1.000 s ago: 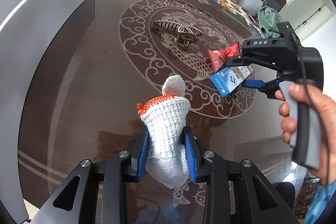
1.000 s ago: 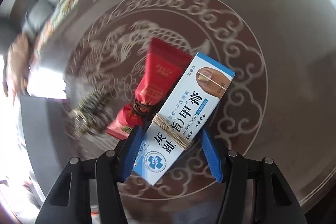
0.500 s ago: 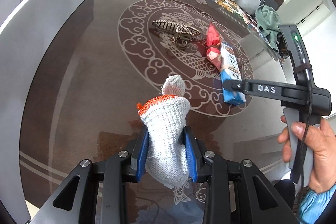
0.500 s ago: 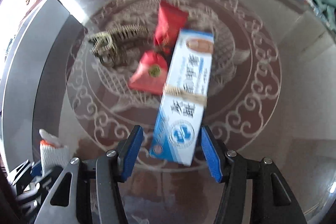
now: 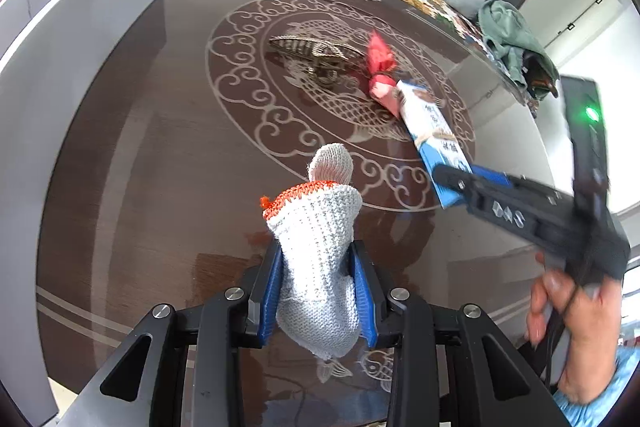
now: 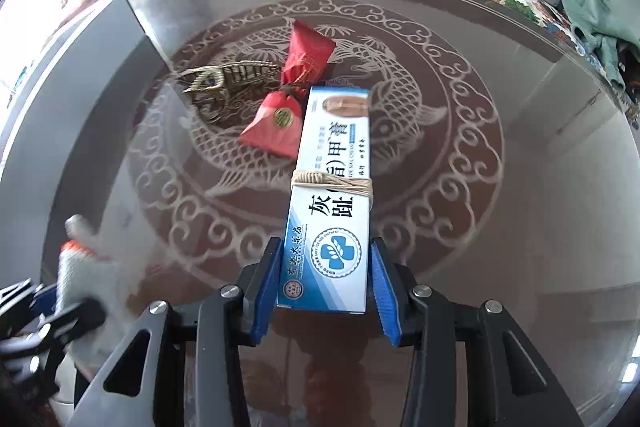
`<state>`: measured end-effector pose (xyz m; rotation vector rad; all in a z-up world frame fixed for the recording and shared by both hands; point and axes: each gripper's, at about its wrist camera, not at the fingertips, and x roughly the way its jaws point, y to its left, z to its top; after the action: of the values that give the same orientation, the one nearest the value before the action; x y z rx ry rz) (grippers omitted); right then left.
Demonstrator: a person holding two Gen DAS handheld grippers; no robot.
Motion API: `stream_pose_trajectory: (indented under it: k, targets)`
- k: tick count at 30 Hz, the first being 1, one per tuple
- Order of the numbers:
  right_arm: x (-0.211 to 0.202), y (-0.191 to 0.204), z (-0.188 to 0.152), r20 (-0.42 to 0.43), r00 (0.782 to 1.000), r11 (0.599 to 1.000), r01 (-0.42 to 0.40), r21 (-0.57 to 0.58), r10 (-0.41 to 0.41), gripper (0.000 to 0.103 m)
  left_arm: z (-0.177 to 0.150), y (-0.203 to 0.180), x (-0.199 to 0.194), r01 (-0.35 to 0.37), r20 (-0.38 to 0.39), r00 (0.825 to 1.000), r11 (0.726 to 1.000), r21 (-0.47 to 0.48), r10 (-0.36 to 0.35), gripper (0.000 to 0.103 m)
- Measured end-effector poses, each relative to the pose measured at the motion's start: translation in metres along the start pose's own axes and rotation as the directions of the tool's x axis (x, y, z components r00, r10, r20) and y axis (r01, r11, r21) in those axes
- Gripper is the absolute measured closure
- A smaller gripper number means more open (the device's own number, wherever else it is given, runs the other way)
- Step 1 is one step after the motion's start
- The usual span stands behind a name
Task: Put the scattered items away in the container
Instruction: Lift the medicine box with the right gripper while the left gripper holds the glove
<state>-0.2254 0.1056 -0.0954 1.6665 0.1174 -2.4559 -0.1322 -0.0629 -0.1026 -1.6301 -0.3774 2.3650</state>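
Grey and tall, the container [image 5: 80, 39] stands at the far left of the table [image 5: 168, 147], and its inside does not show, so I cannot tell if anything is in it yet.

Next to the right of the container comes the left gripper [image 5: 318, 291]. Its blue fingers are squeezed onto a white knitted glove [image 5: 316, 251] with an orange edge. The glove is held up off the table, near the container but not over it.

Further from the container, in the middle of the round fish pattern, lies a gold hair clip [image 6: 228, 79]. It rests on the table with nothing holding it.

Just past the clip, away from the container, lies a red candy pouch [image 6: 292, 95] tied in the middle. It touches the clip on one side and the blue and white box [image 6: 332, 203] on the other.

The box is farthest from the container. The right gripper [image 6: 326, 287] has its fingers on both sides of the box's near end, close to it or just touching. I cannot tell if it is gripping hard. The far end of the box seems to rest by the pouch.

So I think two things are in the grippers or nearly so, and none of the four is seen inside the container. The clip and pouch are left to pick up.
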Motion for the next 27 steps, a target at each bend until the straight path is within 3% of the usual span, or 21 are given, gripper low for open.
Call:
stream_pose_trajectory:
  k: [7,18,22,27]
  targets:
    - [-0.023,0.004,-0.071,0.087,0.995,0.999,0.039,-0.004,-0.039,0.061,-0.022,-0.016,0.002,-0.003,-0.032,0.999,0.999,0.043,0.005,0.07]
    - [-0.014,0.005,-0.119,0.015,1.0,1.0,-0.004,0.002,0.004,0.06,-0.04,-0.029,0.004,-0.05,-0.046,0.997,0.996,0.078,0.054,0.07]
    - [-0.012,0.004,-0.118,0.011,1.0,1.0,-0.013,0.001,0.013,0.058,-0.039,-0.033,0.002,-0.061,-0.04,0.997,0.994,0.087,0.065,0.07]
    - [-0.006,0.005,-0.109,0.006,1.0,1.0,0.006,-0.018,-0.006,0.047,-0.04,-0.035,0.003,-0.065,-0.046,0.997,0.994,0.087,0.069,0.07]
